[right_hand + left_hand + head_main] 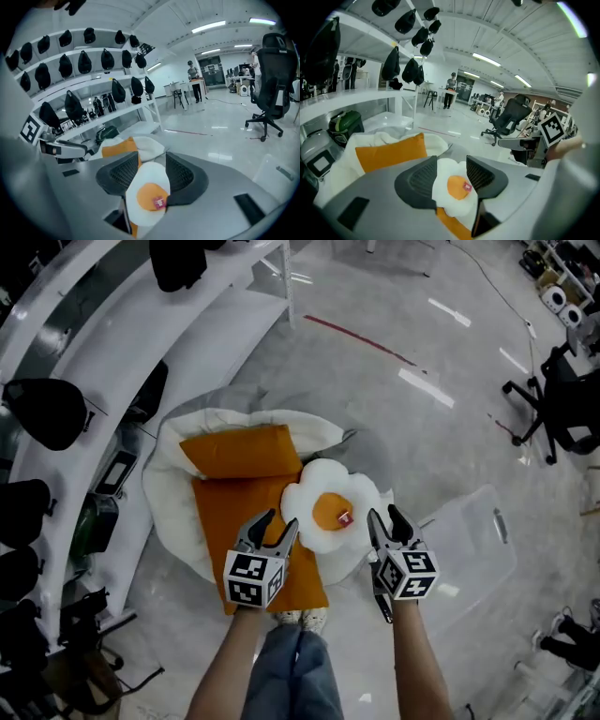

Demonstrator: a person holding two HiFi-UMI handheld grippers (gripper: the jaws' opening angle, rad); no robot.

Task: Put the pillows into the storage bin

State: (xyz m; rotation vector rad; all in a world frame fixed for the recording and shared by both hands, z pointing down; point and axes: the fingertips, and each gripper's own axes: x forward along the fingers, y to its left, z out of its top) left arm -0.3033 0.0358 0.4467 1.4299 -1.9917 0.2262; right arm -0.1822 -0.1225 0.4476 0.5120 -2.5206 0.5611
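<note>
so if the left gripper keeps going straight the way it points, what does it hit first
Most likely the fried-egg pillow: it lies dead ahead, framed by the open jaws of the left gripper, atop the flat orange pillow. Distance unclear.

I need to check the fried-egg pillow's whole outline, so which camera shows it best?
Head view: the fried-egg pillow shows almost whole from above. The left and right gripper views each show its yolk and some white, with the jaws hiding its sides.

Egg pillow [330, 512]: white, orange yolk, small red tag. Upper pillow [242, 451] and flat pillow [239, 521]: plain orange. Cushion [173, 512] white. Storage bin [473, 545] clear. Left gripper [278, 521], right gripper [384, 517]: grey, dark ribbed pads [424, 180], black-and-white square markers. Floor [394, 296] grey, red stripe [361, 338].
</note>
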